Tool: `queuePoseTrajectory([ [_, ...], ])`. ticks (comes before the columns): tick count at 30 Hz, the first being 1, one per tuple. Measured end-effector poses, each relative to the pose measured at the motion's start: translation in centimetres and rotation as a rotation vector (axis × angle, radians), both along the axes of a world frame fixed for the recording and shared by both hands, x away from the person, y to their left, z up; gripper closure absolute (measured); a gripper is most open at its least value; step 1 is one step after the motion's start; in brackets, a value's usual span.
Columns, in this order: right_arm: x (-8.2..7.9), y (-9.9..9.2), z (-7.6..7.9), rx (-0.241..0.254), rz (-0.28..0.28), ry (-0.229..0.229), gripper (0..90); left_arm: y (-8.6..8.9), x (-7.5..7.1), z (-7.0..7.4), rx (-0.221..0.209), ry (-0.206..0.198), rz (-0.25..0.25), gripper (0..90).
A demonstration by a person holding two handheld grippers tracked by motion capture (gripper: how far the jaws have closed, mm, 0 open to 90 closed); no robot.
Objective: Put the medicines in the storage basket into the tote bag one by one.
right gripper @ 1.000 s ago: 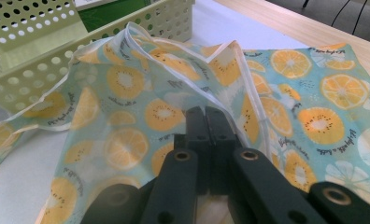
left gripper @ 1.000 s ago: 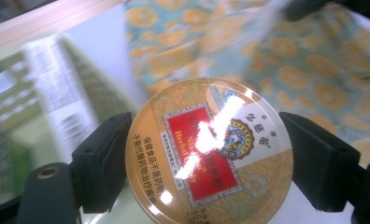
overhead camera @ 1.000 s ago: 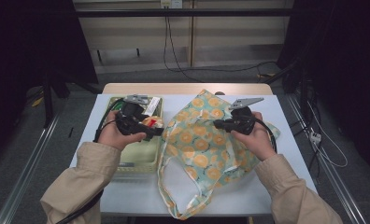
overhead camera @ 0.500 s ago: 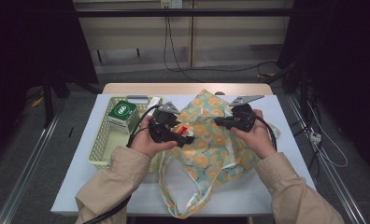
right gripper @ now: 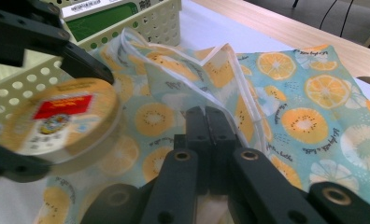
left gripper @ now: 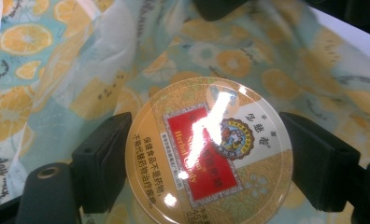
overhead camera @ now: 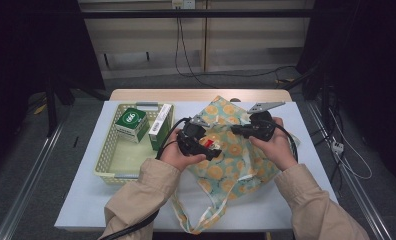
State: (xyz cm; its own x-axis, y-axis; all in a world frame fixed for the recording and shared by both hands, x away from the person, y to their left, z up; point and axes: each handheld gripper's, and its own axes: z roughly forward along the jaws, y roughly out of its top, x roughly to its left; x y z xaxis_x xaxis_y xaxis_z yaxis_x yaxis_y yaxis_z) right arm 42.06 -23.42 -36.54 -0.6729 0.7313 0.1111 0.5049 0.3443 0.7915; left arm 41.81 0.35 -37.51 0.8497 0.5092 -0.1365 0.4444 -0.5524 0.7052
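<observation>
Left gripper view: the two black pads (left gripper: 101,161) press on opposite edges of a round candy tin (left gripper: 209,156), its printed red-and-gold lid turned flat toward the lens, so the left gripper (overhead camera: 212,150) carries the tin clear of any surface, with the orange-print cloth bag (left gripper: 57,79) spread just beyond it. Right gripper view: the right gripper (right gripper: 205,116) has its jaws closed tight together, pinching the white-piped rim of the bag (right gripper: 241,93) and lifting that edge into a raised fold; the tin (right gripper: 57,119) hangs near, on the left of this view, slightly blurred. The relation that decides the coming move is this: the tin lies beside and a little above the lifted rim, its flat faces roughly level (it has no long axis, being a disc), and the left hand is the nearer one to the mouth, which appears to gape between the two grippers; how wide it gapes cannot be told. High view: both hands meet over the bag (overhead camera: 236,150) at mid-table, its handles trailing toward the person. Left of the bag stands a pale perforated basket (overhead camera: 111,160) holding a green box (overhead camera: 131,122) and a narrower carton (overhead camera: 159,131). The white tabletop (overhead camera: 91,200) sits in a dim room with cables on the floor behind.
</observation>
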Motion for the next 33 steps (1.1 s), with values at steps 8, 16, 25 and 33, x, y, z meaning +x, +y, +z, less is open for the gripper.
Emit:
queuePoseTrajectory([
  [8, -0.1, -0.1, 0.0, 0.022, 0.004, 0.003, 90.0, -1.2, 1.5, -1.7, 0.017, 0.009, 0.022, 20.6],
  [16, -0.1, -0.2, -0.2, 0.027, 0.014, 0.009, 90.0, -1.7, 2.3, -2.5, 0.005, 0.007, 0.042, 20.6],
  [25, 0.0, -0.5, -0.5, 0.034, 0.007, 0.023, 90.0, -2.0, 2.3, -2.3, -0.003, 0.004, 0.034, 20.6],
  [33, 0.0, -0.6, -0.5, 0.043, 0.007, 0.025, 90.0, -2.4, 2.9, -2.8, 0.008, 0.009, 0.036, 20.6],
])
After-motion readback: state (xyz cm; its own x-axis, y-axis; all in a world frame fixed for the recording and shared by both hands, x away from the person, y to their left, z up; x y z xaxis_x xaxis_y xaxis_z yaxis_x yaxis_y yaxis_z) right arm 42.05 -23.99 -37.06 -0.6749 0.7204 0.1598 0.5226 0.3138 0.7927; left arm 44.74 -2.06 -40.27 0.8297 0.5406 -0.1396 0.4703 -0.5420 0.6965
